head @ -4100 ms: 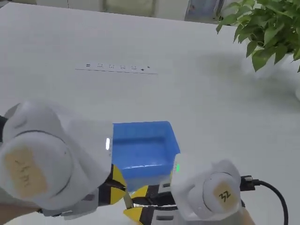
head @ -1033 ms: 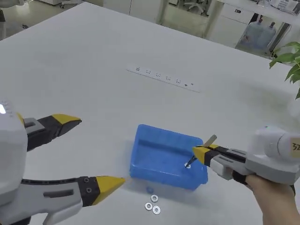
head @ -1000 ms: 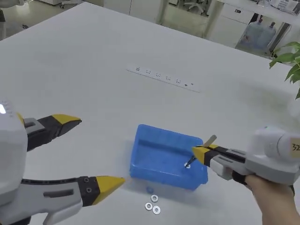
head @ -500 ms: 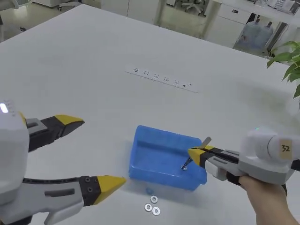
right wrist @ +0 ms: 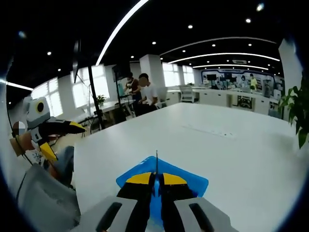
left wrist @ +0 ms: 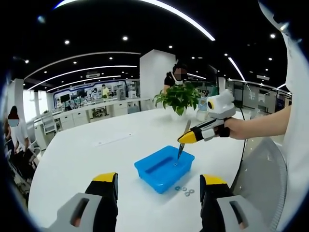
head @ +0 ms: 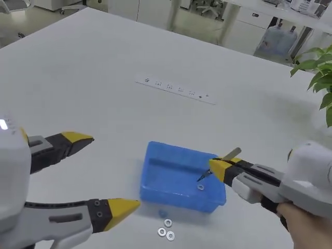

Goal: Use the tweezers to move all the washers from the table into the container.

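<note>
**Head view.** My right gripper point(head: 213, 169) (white body, black fingers point(head: 223, 167) tipped yellow) is at the right edge. Its fingers are pinched narrow on a pair of slim grey metal tweezers point(head: 232, 153). The tweezers slope down and to the left. Their point is inside the rectangular blue plastic container point(head: 161, 176), near its right wall. I cannot tell whether the point carries anything. My left gripper point(head: 115, 171) sits at the lower left, its fingers spread wide and holding nothing, apart from the container's left wall. Three small silver ring washers point(head: 166, 230) lie in a tight cluster on the white counter point(head: 104, 67), just beside the container's near wall. Farther back, a row of flush sockets point(head: 174, 88) is set into the counter. Green plant leaves point(head: 316, 67) show at the right edge.

**Left gripper view.** The container stands beyond the gap between my two wide fingers, with the washers before it. The right gripper reaches in from the right, and the tweezers point down into the container.

**Right gripper view.** My fingers meet at the middle, and the thin tweezers rise between them over the container. The left gripper appears at the left (yellow tips parted).
</note>
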